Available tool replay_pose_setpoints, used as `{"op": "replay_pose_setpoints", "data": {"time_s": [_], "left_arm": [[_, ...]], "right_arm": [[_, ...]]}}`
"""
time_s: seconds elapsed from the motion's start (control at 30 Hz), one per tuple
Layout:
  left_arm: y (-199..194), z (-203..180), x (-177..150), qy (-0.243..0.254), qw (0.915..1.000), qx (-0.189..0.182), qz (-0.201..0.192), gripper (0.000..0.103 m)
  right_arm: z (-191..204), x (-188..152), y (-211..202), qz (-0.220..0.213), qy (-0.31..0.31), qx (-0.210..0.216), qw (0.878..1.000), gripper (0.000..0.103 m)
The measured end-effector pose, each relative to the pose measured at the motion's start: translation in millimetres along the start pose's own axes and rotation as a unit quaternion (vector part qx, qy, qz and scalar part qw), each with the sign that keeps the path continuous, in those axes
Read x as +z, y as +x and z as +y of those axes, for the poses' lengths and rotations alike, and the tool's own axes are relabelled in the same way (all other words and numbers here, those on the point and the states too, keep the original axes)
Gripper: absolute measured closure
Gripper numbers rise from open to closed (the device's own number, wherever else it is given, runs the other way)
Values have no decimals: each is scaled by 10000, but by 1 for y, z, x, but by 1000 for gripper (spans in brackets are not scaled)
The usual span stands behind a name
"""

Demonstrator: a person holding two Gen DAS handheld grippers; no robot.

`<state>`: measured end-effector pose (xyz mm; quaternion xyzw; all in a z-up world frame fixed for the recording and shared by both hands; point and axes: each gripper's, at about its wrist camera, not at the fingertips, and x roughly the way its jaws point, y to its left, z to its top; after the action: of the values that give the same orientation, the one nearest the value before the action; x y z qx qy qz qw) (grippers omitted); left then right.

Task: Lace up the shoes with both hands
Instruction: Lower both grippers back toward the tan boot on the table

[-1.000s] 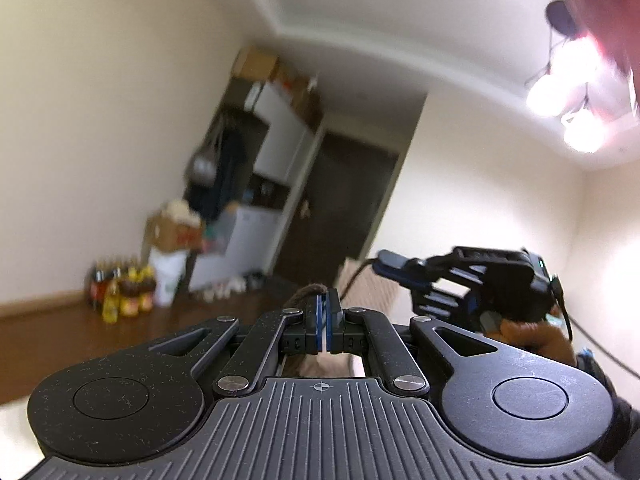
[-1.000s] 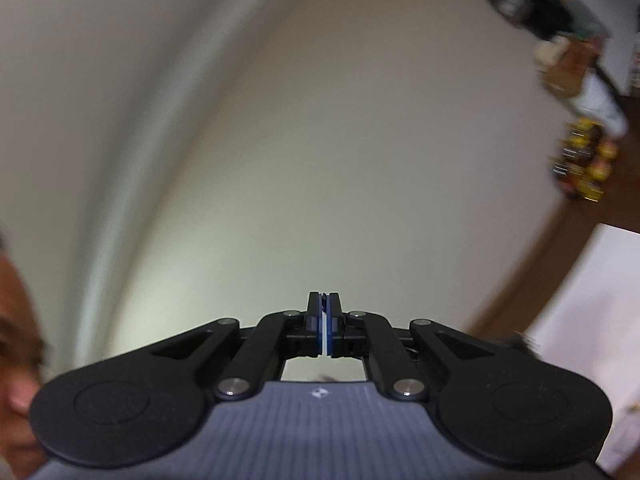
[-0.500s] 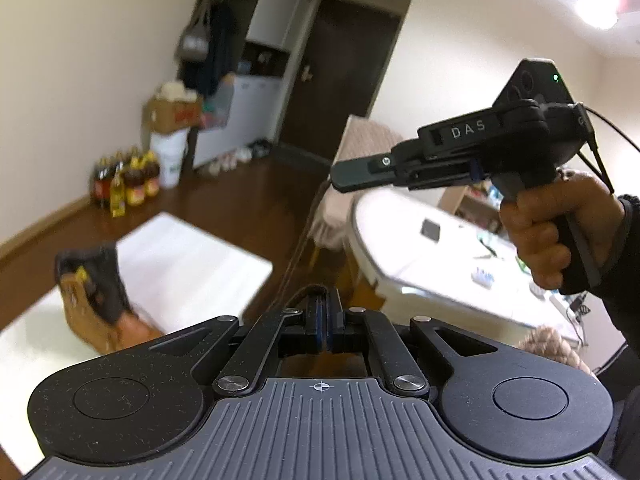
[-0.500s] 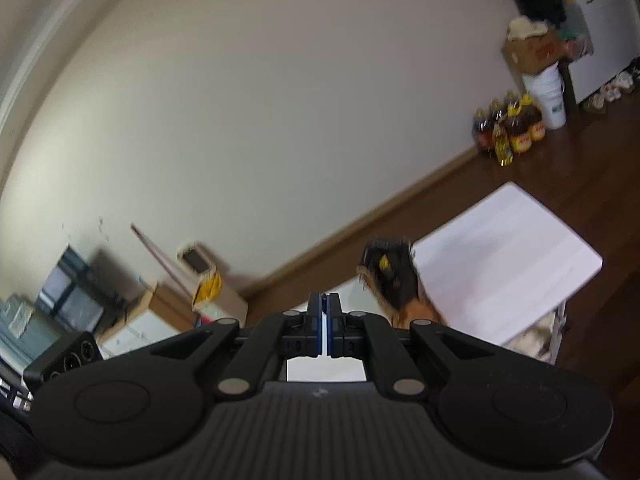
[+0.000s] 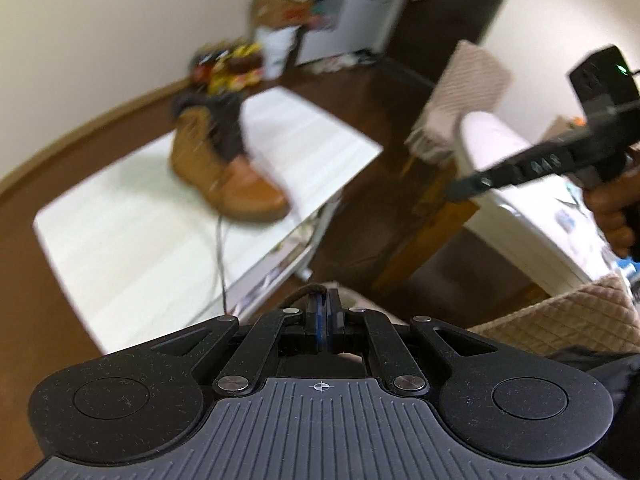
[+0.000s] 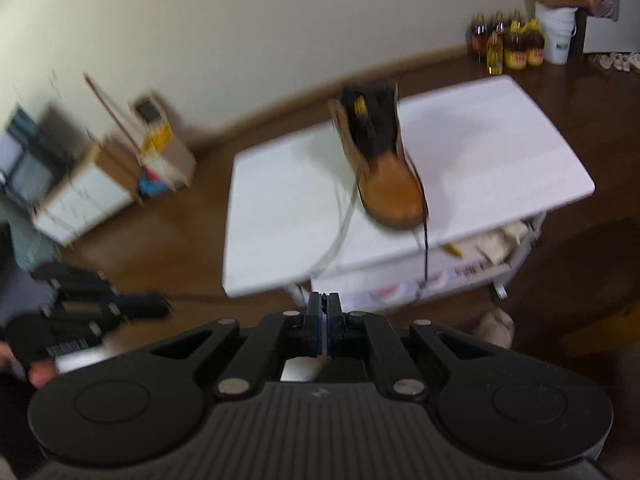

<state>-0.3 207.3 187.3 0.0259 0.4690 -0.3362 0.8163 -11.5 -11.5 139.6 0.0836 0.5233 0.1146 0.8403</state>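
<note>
A: Where's the boot [image 6: 382, 164]?

B: Upright on the white table [image 6: 500, 140], toe toward us, well apart from both grippers.

A: And the jaws?

B: The left gripper [image 5: 323, 312] is clamped on the dark lace [image 5: 301, 293], probably its loose end. The right gripper [image 6: 324, 312] is clenched too; a pale cord [image 6: 340, 232] runs toward it, but I can't tell whether it's pinched. One end per hand would suit lacing.
</note>
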Motion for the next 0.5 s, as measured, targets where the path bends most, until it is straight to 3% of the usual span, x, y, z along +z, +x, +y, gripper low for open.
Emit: {"op": "replay_pose_setpoints", "data": {"time_s": [0.1,0.3,0.4,0.5], "left_arm": [[-2,11,-7,-167,9999,33,7,102],[-2,14,15,-99,9996,-30,-257,102],[-3,18,33,-104,9988,49,-467,102],[-5,28,62,-89,9959,352,-827,102]], "right_arm": [[4,-3,7,330,-124,-179,9992,100],[1,9,-12,257,-221,-264,9991,100],[-7,28,-22,39,-277,-346,9990,100],[-20,63,-40,-455,-434,-600,9962,100]]}}
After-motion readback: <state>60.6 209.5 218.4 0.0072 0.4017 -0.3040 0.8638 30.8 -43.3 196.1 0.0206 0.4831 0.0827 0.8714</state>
